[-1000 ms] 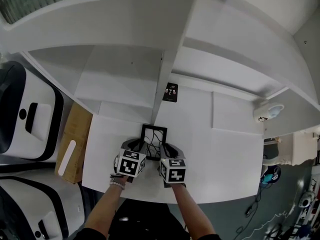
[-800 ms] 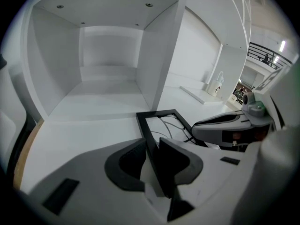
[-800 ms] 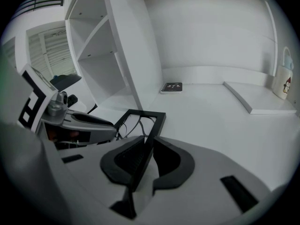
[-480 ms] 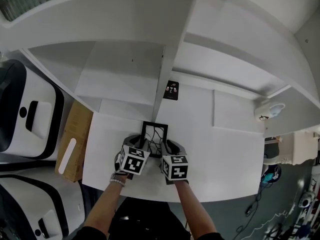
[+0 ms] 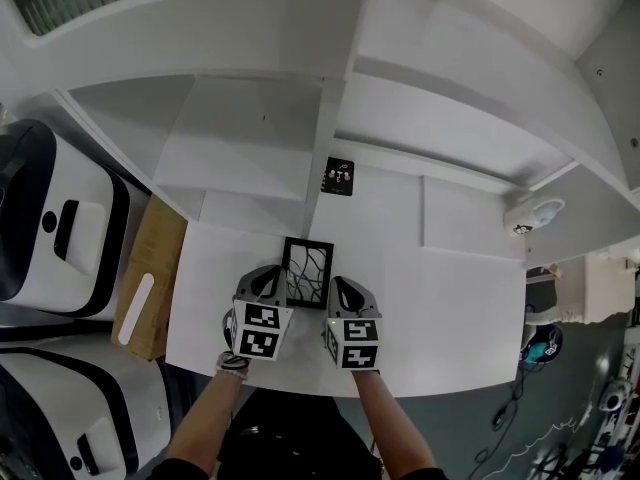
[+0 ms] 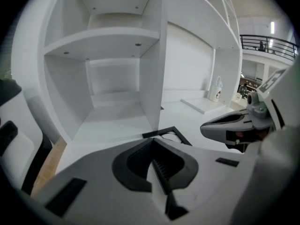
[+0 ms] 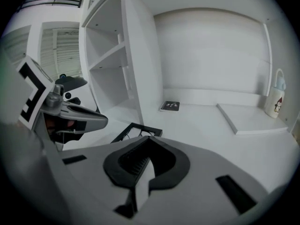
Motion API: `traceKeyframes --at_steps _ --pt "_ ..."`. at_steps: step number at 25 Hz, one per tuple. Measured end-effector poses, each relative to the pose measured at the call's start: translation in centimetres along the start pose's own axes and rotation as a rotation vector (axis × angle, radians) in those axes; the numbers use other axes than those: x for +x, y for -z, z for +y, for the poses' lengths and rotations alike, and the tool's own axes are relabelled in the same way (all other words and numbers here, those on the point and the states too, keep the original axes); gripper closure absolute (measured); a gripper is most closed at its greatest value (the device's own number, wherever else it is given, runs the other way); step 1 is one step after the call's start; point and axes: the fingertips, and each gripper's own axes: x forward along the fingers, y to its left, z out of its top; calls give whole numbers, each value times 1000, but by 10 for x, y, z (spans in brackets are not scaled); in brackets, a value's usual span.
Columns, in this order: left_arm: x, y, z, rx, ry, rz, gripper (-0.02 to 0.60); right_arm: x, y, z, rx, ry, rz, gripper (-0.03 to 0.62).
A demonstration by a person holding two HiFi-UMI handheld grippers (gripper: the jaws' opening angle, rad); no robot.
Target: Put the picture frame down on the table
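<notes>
Lying flat on the white table (image 5: 450,308), the picture frame (image 5: 307,272) is found between the two grippers, face up. Relative to the left gripper (image 5: 266,274) it sits just ahead of the jaw tips and to their right. Relative to the right gripper (image 5: 341,282) it sits just ahead and to the left. No contact with either gripper can be made out.

Jaws: both pairs have just been closing and are now seen brought together. In each gripper view the ribbed pads meet with nothing between them, so the frame is held by neither gripper.

Task status (judged): the frame is already down on the table, so the put-down is taken as done.

Handling notes (judged, not tested):
- A thin black border around a pale panel with dark branching lines is seen. Low weight and a stiff, non-flexing body are expected.
- Whether the panel is glazed cannot be told, so it is to be treated as fragile and the pads kept off the middle.
- The border looks smooth and may slip under a light pinch.
- Little edge is offered while the frame lies flat. One rail would have to be tipped up first.
- If it is taken up again, the two long side rails are preferred, one per gripper, near mid-length.
</notes>
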Motion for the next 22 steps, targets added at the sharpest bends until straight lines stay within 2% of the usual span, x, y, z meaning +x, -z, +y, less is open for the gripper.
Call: traceKeyframes --at_steps 4,9,22 --pt "-19 -15 -10 41 6 -69 580 -21 -10 2 -39 18 -53 592" --pt "-46 -40 -23 48 26 -154 580 -50 -29 9 -83 27 -123 592" --pt "-134 -105 -40 102 22 -374 580 -137 -93 32 -113 -18 -310 592"
